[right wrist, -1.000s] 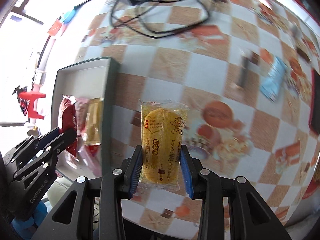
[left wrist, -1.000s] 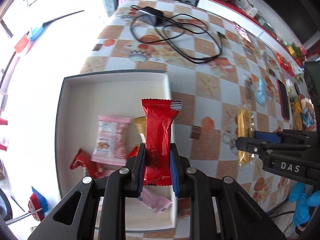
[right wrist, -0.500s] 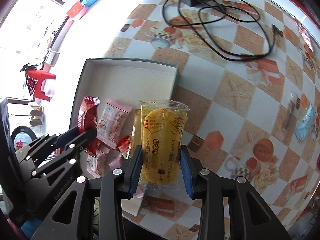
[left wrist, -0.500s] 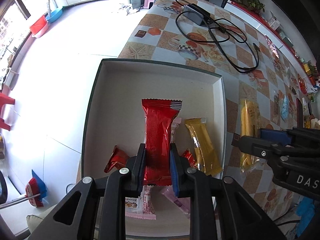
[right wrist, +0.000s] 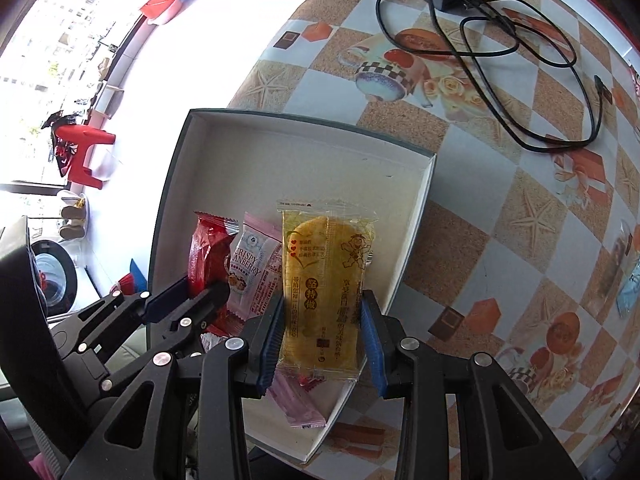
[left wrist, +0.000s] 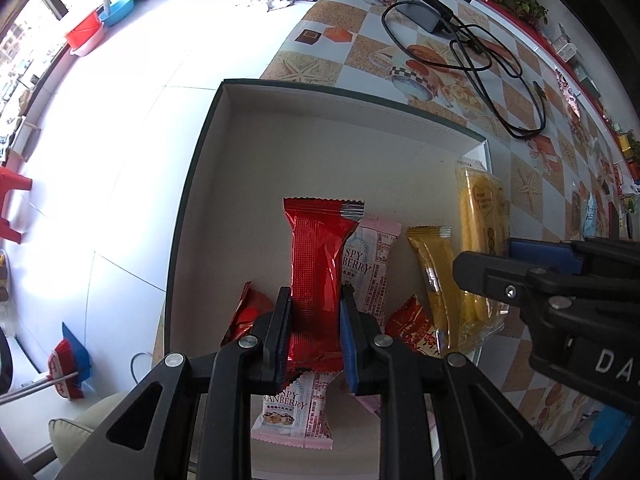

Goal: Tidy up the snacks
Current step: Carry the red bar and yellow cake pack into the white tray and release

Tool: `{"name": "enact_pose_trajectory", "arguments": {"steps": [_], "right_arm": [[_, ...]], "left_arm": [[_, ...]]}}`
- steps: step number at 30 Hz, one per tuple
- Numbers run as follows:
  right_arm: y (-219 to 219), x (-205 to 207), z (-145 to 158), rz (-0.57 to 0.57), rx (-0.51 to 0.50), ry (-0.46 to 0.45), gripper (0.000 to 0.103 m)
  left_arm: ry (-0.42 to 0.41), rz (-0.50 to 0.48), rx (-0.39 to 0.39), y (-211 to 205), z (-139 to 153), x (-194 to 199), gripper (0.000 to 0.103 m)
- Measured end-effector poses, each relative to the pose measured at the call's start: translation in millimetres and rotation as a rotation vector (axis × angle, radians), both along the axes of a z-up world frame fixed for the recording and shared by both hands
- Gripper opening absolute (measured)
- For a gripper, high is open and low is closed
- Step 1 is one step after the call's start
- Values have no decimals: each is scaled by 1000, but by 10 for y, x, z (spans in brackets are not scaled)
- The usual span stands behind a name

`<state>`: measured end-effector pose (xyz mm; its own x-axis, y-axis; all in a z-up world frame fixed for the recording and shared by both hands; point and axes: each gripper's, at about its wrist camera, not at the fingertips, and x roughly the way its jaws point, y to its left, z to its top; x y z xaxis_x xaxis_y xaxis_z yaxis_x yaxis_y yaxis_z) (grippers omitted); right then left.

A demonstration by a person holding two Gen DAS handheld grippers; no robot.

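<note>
I had the left tongs [left wrist: 315, 322] clamped low on a light, crinkly red packet [left wrist: 318, 268] and the right tongs [right wrist: 323, 330] on a brittle-looking yellow cracker pack [right wrist: 323, 280], both over the box [right wrist: 416, 208] on the bench [right wrist: 480, 208].

The red snack packet [left wrist: 316, 276] is looking shiny and crinkly like foil, and the yellow cracker packet [right wrist: 325, 280] is showing see-through glossy plastic. The box [left wrist: 360, 148] is looking like matt white cardboard inside with a dark rim. The surface [right wrist: 500, 208] is wearing a smooth, printed, slightly shiny cloth, and the cable [right wrist: 520, 52] is looking like black rubber.
</note>
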<state>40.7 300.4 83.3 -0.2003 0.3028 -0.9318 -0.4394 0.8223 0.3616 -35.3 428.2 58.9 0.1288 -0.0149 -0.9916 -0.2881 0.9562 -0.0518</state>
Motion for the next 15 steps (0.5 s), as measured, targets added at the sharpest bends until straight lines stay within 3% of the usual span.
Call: {"name": "enact_pose_trajectory", "arguments": {"steps": [5, 7, 8, 9, 11, 15], "right_arm": [[34, -2, -70, 3, -13, 10, 38], [41, 4, -87, 4, -15, 17, 38], [39, 8, -100, 5, -17, 23, 38], [35, 10, -104, 5, -17, 27, 39], [21, 24, -107, -2, -15, 30, 49], [-36, 57, -85, -10, -13, 37, 49]], "left_arm": [[12, -6, 4, -7, -48, -38, 28], [20, -4, 12, -5, -55, -44, 46], [24, 2, 25, -4, -49, -48, 63], [20, 8, 37, 4, -37, -59, 73], [10, 15, 47, 8, -6, -68, 76], [23, -6, 40, -1, 13, -62, 79]]}}
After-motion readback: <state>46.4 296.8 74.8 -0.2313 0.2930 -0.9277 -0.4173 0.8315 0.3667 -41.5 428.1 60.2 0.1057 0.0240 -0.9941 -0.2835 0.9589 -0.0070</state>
